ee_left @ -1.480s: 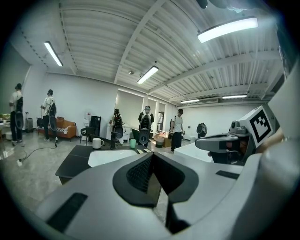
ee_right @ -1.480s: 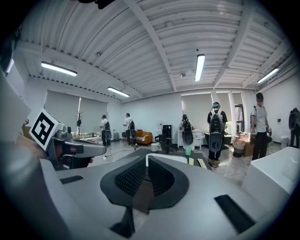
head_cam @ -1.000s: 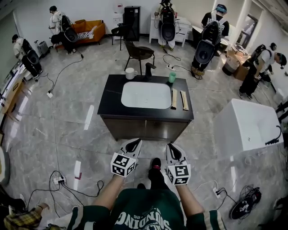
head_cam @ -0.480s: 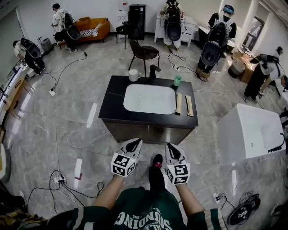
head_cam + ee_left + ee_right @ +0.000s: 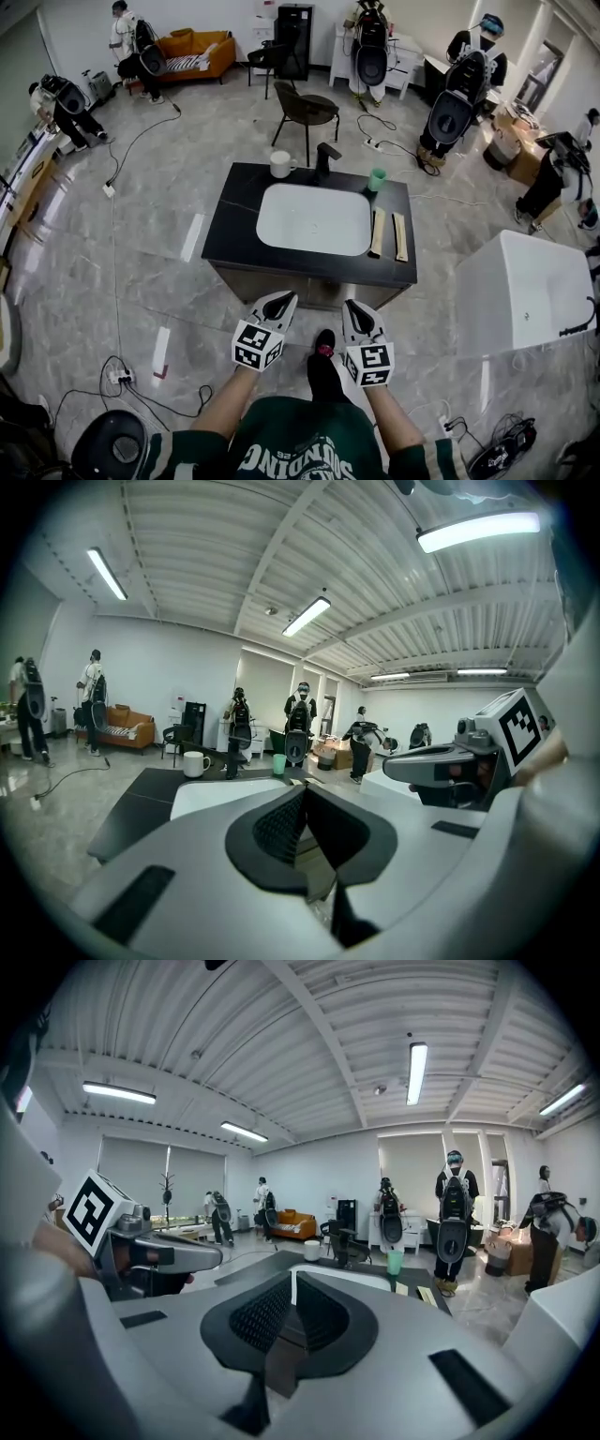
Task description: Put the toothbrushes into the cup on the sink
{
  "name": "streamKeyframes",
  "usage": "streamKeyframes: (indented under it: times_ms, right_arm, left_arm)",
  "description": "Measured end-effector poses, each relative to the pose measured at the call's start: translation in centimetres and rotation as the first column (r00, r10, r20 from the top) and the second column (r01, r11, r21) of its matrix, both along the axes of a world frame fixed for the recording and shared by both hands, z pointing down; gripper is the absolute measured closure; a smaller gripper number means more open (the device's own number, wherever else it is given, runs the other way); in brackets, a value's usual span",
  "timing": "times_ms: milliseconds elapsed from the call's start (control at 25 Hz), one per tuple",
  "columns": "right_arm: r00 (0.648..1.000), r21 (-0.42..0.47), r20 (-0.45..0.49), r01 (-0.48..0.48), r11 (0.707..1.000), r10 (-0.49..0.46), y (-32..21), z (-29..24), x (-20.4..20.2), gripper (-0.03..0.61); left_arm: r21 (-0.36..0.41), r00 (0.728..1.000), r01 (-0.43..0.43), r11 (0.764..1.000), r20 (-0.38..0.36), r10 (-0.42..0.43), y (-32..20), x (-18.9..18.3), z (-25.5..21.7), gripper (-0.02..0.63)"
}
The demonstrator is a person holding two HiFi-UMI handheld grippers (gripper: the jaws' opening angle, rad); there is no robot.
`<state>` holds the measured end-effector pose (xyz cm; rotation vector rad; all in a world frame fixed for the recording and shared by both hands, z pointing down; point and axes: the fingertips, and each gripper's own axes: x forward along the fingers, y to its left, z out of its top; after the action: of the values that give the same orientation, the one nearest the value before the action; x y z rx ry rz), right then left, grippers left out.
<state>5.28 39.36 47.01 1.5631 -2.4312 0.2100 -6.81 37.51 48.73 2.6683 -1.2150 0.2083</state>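
Note:
Two tan toothbrushes (image 5: 378,232) (image 5: 401,236) lie side by side on the black counter (image 5: 234,211), right of the white basin (image 5: 314,218). A green cup (image 5: 377,180) stands at the counter's back right, beside the black faucet (image 5: 325,159). My left gripper (image 5: 278,305) and right gripper (image 5: 361,316) hang in front of the counter, short of its front edge, both shut with nothing in them. In the right gripper view the jaws (image 5: 293,1274) meet, with the green cup (image 5: 395,1261) and a toothbrush (image 5: 427,1295) far ahead. The left gripper (image 5: 302,789) also shows its jaws together.
A white mug (image 5: 280,164) stands at the counter's back left. A white bathtub (image 5: 525,272) is to the right, a dark chair (image 5: 309,110) behind the sink. Cables (image 5: 122,375) trail on the floor at left. Several people with gear stand around the room.
The sink counter has come nearer and lower in the head view as the person walks toward it. Both grippers keep the same pose, still shut.

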Motion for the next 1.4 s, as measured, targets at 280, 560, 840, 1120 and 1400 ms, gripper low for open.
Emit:
streamKeyframes:
  times_ms: [280, 560, 840, 1120, 1400]
  right_arm:
    - [1.0, -0.037, 0.024, 0.01, 0.999, -0.009, -6.5, 0.7, 1.2, 0.534]
    - [0.999, -0.063, 0.039, 0.025, 0.998, -0.022, -13.2, 0.5, 2.6, 0.534]
    - [0.998, -0.096, 0.055, 0.046, 0.994, -0.041, -19.3, 1.7, 4.1, 0.534]
    - [0.998, -0.128, 0.058, 0.028, 0.991, -0.021, -23.9, 2.9, 7.2, 0.534]
    - [0.998, -0.164, 0.061, 0.01, 0.986, 0.0, -26.5, 4.2, 10.2, 0.534]
  left_arm:
    - [-0.028, 1.0, 0.018, 0.999, 0.014, -0.018, -5.8, 0.7, 0.4, 0.603]
    - [-0.059, 0.999, 0.041, 0.997, 0.018, -0.04, -11.7, 2.0, 0.0, 0.603]
    - [-0.088, 0.998, 0.053, 0.995, 0.026, -0.051, -17.3, 3.8, 0.7, 0.603]
    - [-0.103, 0.999, 0.046, 0.994, 0.029, -0.043, -22.2, 6.1, 1.2, 0.603]
    - [-0.125, 0.999, 0.035, 0.992, 0.035, -0.031, -24.8, 8.6, 2.1, 0.603]
